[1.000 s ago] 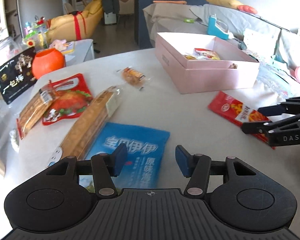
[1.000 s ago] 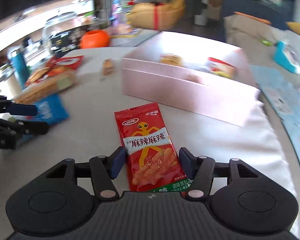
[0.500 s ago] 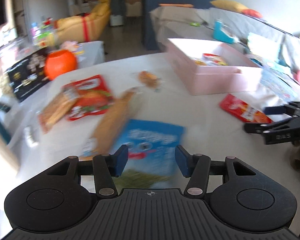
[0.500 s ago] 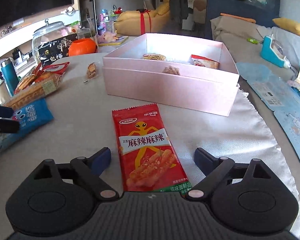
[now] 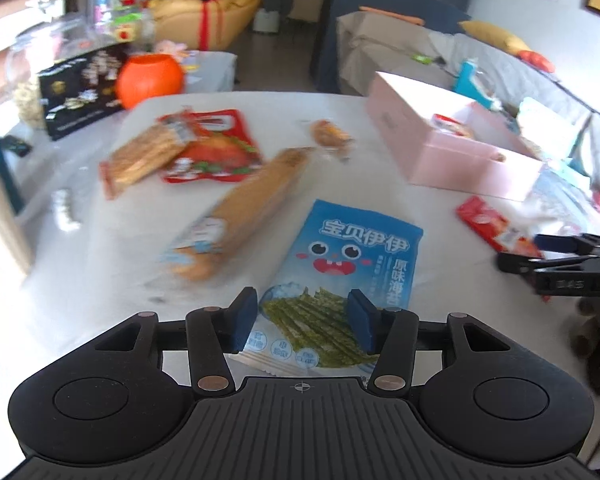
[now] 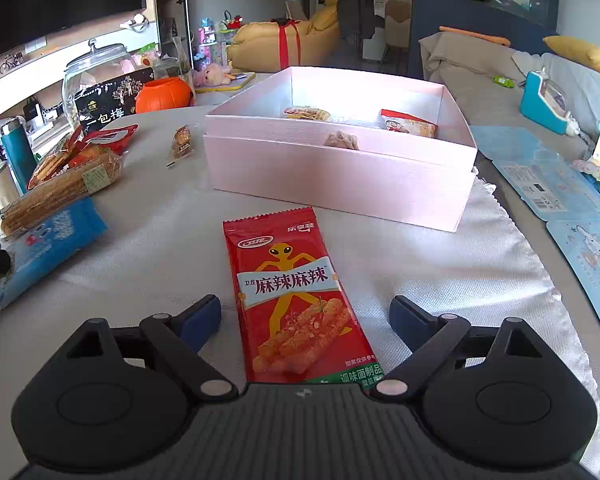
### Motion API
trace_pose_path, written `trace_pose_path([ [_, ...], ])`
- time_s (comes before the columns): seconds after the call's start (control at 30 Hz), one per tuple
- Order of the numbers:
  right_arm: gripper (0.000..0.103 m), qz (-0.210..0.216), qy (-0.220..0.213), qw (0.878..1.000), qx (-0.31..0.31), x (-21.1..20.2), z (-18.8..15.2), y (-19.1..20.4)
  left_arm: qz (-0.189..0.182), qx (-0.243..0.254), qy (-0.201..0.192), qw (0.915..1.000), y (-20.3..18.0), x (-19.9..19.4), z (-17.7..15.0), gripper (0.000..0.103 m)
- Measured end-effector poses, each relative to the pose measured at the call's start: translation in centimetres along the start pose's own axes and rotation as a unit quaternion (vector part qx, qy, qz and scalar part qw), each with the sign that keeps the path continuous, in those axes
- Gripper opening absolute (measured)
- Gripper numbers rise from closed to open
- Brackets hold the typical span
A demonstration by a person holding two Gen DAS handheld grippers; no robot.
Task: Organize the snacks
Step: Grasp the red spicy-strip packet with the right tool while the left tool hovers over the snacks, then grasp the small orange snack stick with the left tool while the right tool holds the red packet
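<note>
A blue seaweed snack bag (image 5: 352, 264) lies flat on the table, its near end between the fingers of my open left gripper (image 5: 303, 322). A red spicy-strip packet (image 6: 296, 300) lies between the wide-open fingers of my right gripper (image 6: 305, 320), which also shows in the left wrist view (image 5: 520, 250). The pink box (image 6: 340, 172) stands beyond the packet with a few snacks inside. The blue bag also shows at the left of the right wrist view (image 6: 40, 248).
A long biscuit pack (image 5: 244, 212), a red chicken snack bag (image 5: 212, 148), a cracker pack (image 5: 144, 156) and a small wrapped cake (image 5: 328, 134) lie on the table. An orange pumpkin pot (image 5: 150, 80) and a black bag (image 5: 80, 92) stand at the far left. Blue cards (image 6: 552, 184) lie right.
My left gripper has pulled back and turned, so more of the blue bag shows between its fingers. My right gripper has opened wide around the red packet and pulled back a little.
</note>
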State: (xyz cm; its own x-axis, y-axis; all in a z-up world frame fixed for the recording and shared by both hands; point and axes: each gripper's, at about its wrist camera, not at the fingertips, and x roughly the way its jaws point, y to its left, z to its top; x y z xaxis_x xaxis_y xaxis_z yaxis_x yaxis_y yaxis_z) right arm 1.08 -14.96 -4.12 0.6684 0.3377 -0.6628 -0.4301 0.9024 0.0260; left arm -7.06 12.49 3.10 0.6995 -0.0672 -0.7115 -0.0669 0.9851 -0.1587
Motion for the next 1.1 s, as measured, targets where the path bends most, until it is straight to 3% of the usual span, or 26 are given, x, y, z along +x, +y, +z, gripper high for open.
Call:
trace_pose_path([
  [0.1,0.092,0.000,0.000,1.000,0.000,0.0,0.0,0.0,-0.019,0.023,0.004,0.9996,-1.8,0.5,0.3,0.055],
  [0.23,0.092,0.001,0.000,1.000,0.001,0.0,0.0,0.0,-0.015,0.071,-0.014,0.9972,-4.1,0.0,0.8,0.054],
  [0.37,0.093,0.002,0.000,1.000,0.002,0.0,0.0,0.0,-0.026,0.121,0.000,0.9923,-6.0,0.3,1.1,0.054],
  [0.53,0.093,0.000,-0.001,1.000,0.003,0.0,0.0,0.0,-0.031,0.203,0.043,0.9777,-8.4,2.2,0.7,0.056],
  [0.67,0.094,-0.004,0.001,1.000,0.003,0.1,0.0,0.2,0.006,0.278,0.038,0.9597,-10.0,3.9,0.4,0.062],
  [0.87,0.094,-0.003,-0.001,1.000,0.008,0.0,-0.2,0.0,0.027,0.223,0.033,0.9739,-7.6,7.0,3.8,0.070],
  [1.0,0.094,-0.002,-0.001,1.000,0.010,0.0,-0.2,-0.1,-0.022,0.142,0.052,0.9882,-6.0,7.9,6.4,0.071],
  [1.1,0.094,-0.002,-0.002,1.000,0.011,0.0,-0.2,-0.1,-0.055,0.065,0.021,0.9962,-4.8,7.5,9.4,0.067],
])
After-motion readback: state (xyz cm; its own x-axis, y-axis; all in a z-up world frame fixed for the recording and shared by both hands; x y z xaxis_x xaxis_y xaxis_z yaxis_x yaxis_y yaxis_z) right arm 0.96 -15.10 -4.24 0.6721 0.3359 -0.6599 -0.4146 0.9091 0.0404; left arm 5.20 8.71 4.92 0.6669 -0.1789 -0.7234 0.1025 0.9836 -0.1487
